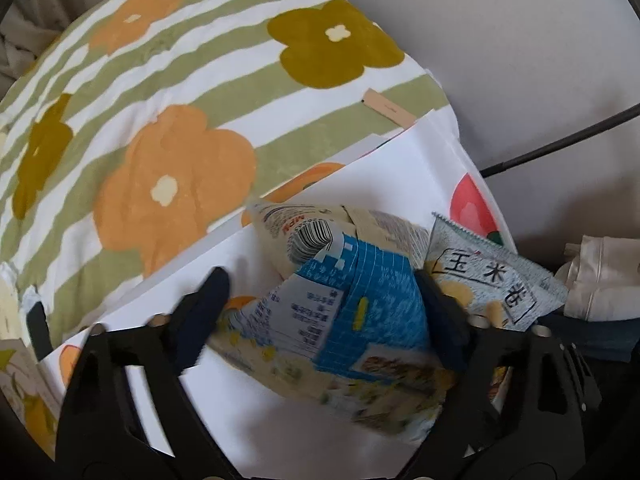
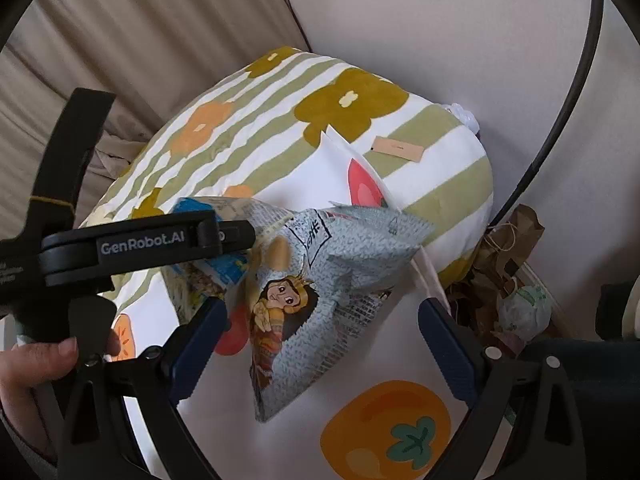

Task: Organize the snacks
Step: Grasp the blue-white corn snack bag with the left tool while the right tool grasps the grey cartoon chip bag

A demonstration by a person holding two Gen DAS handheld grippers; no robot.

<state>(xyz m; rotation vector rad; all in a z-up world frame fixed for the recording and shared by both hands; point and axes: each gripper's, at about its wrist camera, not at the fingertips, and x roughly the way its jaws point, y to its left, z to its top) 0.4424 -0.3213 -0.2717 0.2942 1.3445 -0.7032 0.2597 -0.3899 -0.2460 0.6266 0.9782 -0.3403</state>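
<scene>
Left gripper (image 1: 320, 300) is down over the blue and cream snack bag (image 1: 352, 320), and its dark fingers (image 1: 208, 300) sit on either side of the packet: the right-hand pad is against the bag's edge, the left-hand one looks just clear of it, so whether it is truly pinched I cannot tell (the packet is blurred here). That bag lies on a white tote bag (image 1: 280, 420) printed with orange and red fruit, which is spread over a cushion (image 1: 160, 120) striped green and white with big orange and olive flowers. Just beside it, to the right, sits a pale grey-blue corn snack packet (image 1: 492, 280), overlapping the first one's edge. Over to the right wrist view now: the right gripper (image 2: 324, 324) hangs above that grey-blue packet (image 2: 320, 292), the one with a cartoon figure on it, fingers (image 2: 444, 340) spread wide apart, and the packet's crumpled middle lies between them without either pad pressing it. The left tool crosses the left of that view, a hand (image 2: 36, 364) wrapped round its grip, and the blue bag (image 2: 208, 268) peeks out beneath it. A small tan label (image 2: 398, 151) lies on the cushion (image 2: 440, 184) beyond the tote bag (image 2: 384, 352).
</scene>
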